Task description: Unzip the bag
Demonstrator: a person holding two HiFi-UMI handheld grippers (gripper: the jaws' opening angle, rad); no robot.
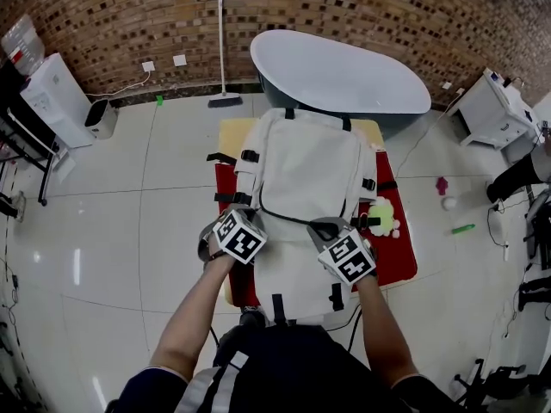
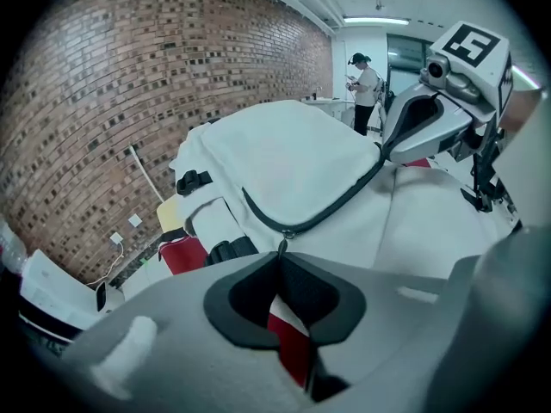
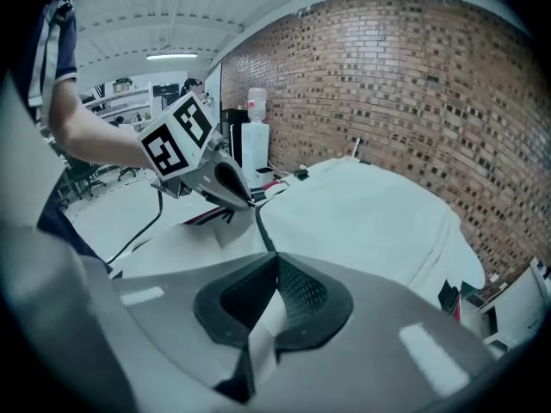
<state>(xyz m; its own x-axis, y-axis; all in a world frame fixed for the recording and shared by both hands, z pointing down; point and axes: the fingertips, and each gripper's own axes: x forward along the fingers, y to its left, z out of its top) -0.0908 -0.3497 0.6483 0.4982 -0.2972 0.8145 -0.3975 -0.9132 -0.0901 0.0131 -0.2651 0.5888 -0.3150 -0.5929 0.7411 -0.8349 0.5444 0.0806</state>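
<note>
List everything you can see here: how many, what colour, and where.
backpack: one, white, lying on the mat
zipper pull: one, dark, on the backpack's front zip
mat: one, red, under the backpack
table: one, yellow, under the mat
soft toy: one, yellow-green, on the mat right of the backpack
bathtub: one, white, behind the table
broom: one, pale handle, against the brick wall
left tongs: one, grey, shut on the zipper pull
right tongs: one, grey, shut, at the zip line

It looked to me like a test lab, not a home: brick wall [image 1: 362, 7], glossy tiled floor [image 1: 112, 205], 1 freestanding bathtub [image 1: 340, 76], a broom [image 1: 223, 67], a water dispenser [image 3: 256, 144], strip lights [image 3: 172, 56] overhead.
</note>
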